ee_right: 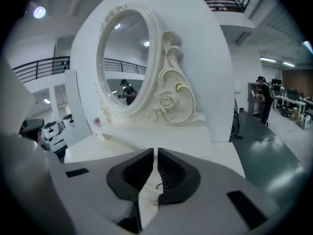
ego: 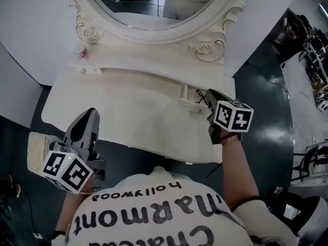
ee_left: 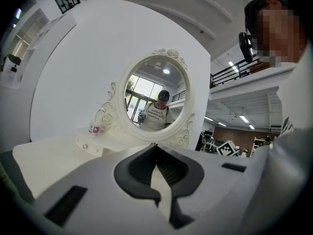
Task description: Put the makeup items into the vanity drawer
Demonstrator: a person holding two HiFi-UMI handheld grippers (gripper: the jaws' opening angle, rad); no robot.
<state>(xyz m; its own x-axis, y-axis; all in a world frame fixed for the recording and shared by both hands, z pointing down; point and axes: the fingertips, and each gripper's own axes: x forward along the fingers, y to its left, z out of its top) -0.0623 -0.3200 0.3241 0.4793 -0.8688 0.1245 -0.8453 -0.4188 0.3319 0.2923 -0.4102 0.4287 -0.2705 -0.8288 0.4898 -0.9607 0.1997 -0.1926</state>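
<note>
A white vanity with an oval mirror fills the head view. A small bottle with a pink label stands on the raised shelf left of the mirror. Below it is a small shut drawer with a round knob. My left gripper hangs shut and holds nothing over the vanity's front left edge. My right gripper is shut, low over the tabletop's right side near a white handle. A thin dark wire-like thing shows under its jaws.
A white wall panel backs the mirror. Dark green floor lies right of the vanity, with equipment at the far right. A woven stool or basket sits low at the left. A person's torso fills the bottom of the head view.
</note>
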